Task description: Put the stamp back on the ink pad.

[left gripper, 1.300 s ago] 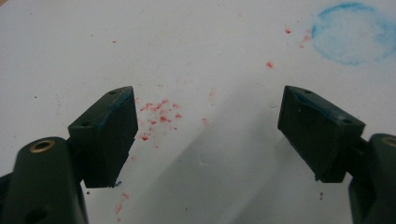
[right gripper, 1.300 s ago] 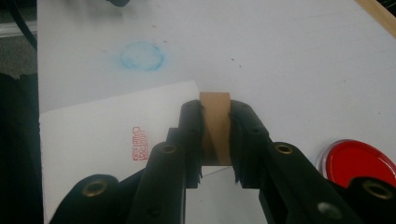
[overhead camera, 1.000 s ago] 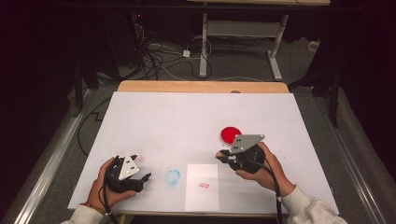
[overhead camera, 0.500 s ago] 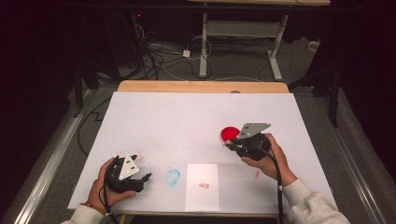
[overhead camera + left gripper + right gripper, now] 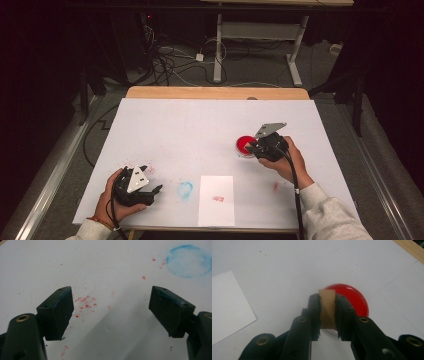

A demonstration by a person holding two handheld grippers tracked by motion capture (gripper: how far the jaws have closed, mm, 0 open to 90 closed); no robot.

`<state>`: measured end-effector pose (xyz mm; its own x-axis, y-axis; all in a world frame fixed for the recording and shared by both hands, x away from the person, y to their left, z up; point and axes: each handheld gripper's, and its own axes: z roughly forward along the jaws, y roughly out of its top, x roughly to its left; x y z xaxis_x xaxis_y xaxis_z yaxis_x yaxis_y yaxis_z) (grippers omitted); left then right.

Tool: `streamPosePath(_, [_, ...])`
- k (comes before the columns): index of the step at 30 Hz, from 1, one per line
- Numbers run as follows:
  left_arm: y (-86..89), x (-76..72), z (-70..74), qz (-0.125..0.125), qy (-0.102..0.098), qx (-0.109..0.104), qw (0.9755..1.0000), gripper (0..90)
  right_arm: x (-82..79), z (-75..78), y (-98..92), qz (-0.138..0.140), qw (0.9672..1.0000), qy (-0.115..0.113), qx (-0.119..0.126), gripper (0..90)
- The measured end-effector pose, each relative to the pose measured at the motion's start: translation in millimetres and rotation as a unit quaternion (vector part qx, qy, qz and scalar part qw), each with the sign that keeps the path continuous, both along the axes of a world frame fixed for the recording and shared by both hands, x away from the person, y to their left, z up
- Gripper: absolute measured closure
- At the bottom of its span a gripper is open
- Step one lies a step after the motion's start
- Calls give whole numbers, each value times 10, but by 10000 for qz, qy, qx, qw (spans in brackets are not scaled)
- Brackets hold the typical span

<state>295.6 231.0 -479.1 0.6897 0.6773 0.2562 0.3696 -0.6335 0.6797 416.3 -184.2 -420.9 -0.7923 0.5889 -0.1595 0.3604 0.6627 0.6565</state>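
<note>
Resting low at the near left part of the white table cover (image 5: 200, 125), held in the left hand (image 5: 107, 200) with the forearm coming in from the bottom edge: the left gripper (image 5: 150, 192), lying close over the sheet, jaws spread wide apart and empty, pointing toward the right. Between the jaws in the left gripper view, only bare cover with small red specks (image 5: 85, 305). Just to its right, a round blue smudge (image 5: 185, 189) on the cover. Further right, near the front edge, a white paper sheet (image 5: 216, 200) with a small red mark (image 5: 218, 198) on it. Beyond that, right of centre, a red round dish (image 5: 244, 145) of paint, flat on the cover. Over its near rim, the right gripper (image 5: 253, 148), gripped by the right hand (image 5: 285, 162), wrist raised, grey sleeve (image 5: 330, 215) behind, jaws pointing left and down. Clenched between these jaws in the right gripper view, a small brown block (image 5: 327, 308), its far end over the dish edge; touching the paint or not, cannot tell.
</note>
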Motion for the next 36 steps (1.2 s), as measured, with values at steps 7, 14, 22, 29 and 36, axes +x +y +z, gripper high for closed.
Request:
streamPosePath(7, [3, 6, -7, -2, 38, 35, 10000, 197, 130, -49, 43, -181, 9998, 49, -72, 760])
streamPosePath(14, [4, 8, -12, -3, 47, 32, 10000, 197, 228, -127, 99, -281, 9993, 141, -189, 759])
streamPosePath(22, [2, 13, -22, -21, 71, 39, 10000, 197, 294, -191, 133, -414, 9981, 127, -431, 758])
streamPosePath(29, [-3, 16, -28, -24, 105, 72, 9999, 197, 310, -216, 160, -467, 9976, 128, -504, 756])
streamPosePath(36, [-5, 15, -31, -25, 110, 77, 9999, 197, 331, -235, 146, -504, 9977, 185, -412, 759])
